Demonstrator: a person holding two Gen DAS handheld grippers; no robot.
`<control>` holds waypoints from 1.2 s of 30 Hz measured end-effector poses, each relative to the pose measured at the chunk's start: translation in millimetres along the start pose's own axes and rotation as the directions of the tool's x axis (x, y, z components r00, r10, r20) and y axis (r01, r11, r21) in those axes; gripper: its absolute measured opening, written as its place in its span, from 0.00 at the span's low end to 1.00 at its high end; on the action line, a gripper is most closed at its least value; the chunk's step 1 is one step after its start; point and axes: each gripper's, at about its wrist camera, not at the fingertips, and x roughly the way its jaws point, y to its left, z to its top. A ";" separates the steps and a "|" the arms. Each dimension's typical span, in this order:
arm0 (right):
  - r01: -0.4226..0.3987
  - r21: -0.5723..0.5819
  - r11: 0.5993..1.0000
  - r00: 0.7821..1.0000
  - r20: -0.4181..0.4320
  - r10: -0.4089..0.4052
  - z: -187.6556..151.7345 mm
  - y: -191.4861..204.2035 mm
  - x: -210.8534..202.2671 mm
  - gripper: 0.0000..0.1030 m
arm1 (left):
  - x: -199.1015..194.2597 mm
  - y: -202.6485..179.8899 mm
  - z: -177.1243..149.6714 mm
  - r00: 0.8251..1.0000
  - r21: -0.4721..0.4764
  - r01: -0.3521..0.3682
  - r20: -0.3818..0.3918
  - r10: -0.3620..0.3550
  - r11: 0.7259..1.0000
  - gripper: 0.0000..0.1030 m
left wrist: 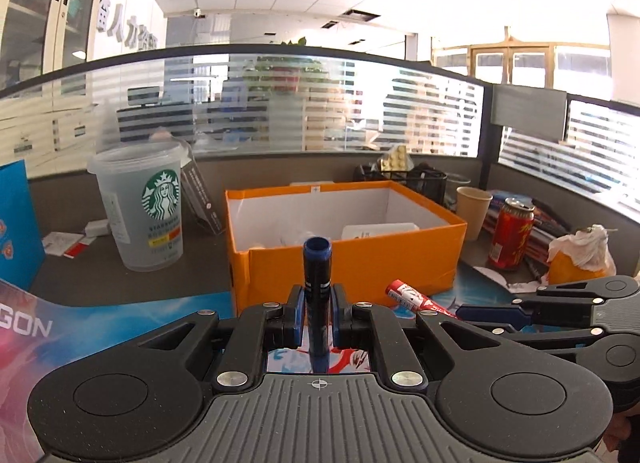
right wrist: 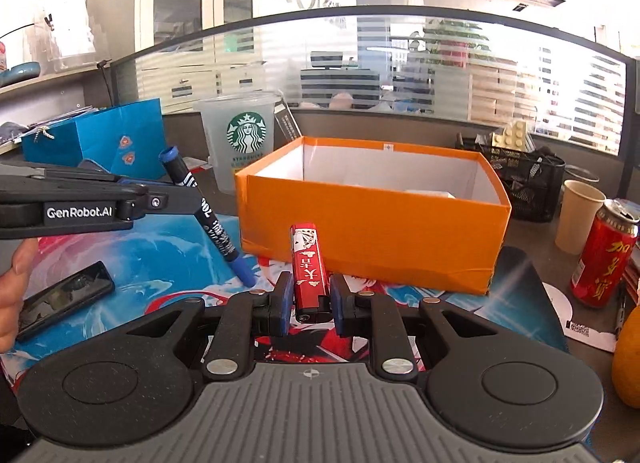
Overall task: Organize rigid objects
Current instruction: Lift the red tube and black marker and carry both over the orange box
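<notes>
There are two grippers [left wrist: 316, 303] [right wrist: 307, 295], one blue marker [left wrist: 317, 291], one red lighter [right wrist: 307, 267], one orange box [right wrist: 372, 223], one plastic cup [left wrist: 138, 207], one paper cup [right wrist: 578, 215], one red can [right wrist: 604, 255], one phone [right wrist: 60, 299], one blue bag [right wrist: 100, 139] and one black mesh basket [right wrist: 524, 183].

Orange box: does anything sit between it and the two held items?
Nothing visible does. The left tool holds the blue marker, the right tool the red lighter, both just before the open orange box.
</notes>
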 end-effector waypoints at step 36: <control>-0.002 0.052 0.999 0.999 -0.053 0.005 -10.9 -15.7 18.7 0.18 | 104.3 -0.3 -54.4 0.967 0.035 0.015 -0.254 -0.005 0.999 0.10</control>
